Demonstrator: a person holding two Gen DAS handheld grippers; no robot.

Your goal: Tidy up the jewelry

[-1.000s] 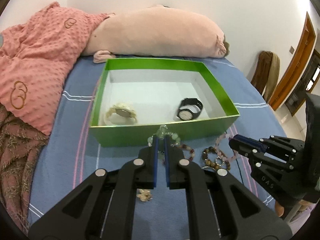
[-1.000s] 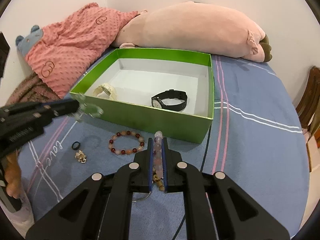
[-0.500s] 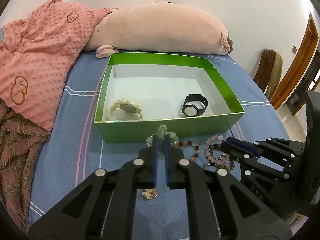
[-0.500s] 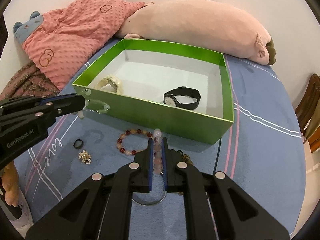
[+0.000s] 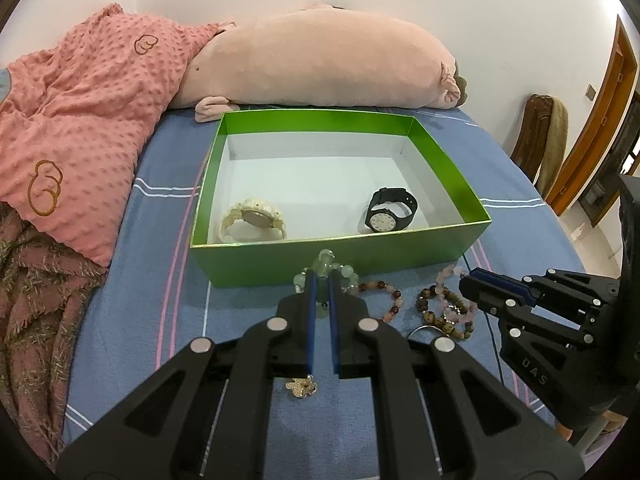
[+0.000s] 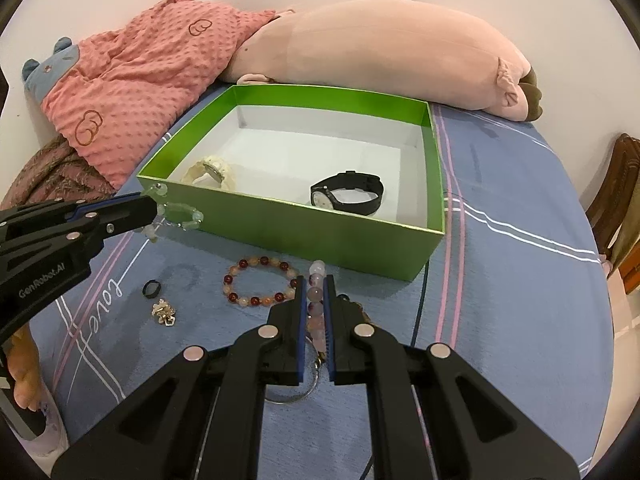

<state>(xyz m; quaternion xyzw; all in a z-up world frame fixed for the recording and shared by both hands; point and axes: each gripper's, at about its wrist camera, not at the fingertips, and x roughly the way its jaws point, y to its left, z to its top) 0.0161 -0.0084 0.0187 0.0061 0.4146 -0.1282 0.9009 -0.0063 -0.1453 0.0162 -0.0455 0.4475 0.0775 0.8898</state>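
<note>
The right claw (image 6: 313,284) grips a pink bead bracelet (image 6: 316,294) before the green box (image 6: 320,236), which holds 2 watches (image 6: 347,196).

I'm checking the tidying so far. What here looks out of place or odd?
Several pieces lie loose on the bedspread outside the green box: a red bead bracelet, a black ring, a gold charm and a brown bead bracelet. Only two watches are inside. Nothing looks damaged.
</note>
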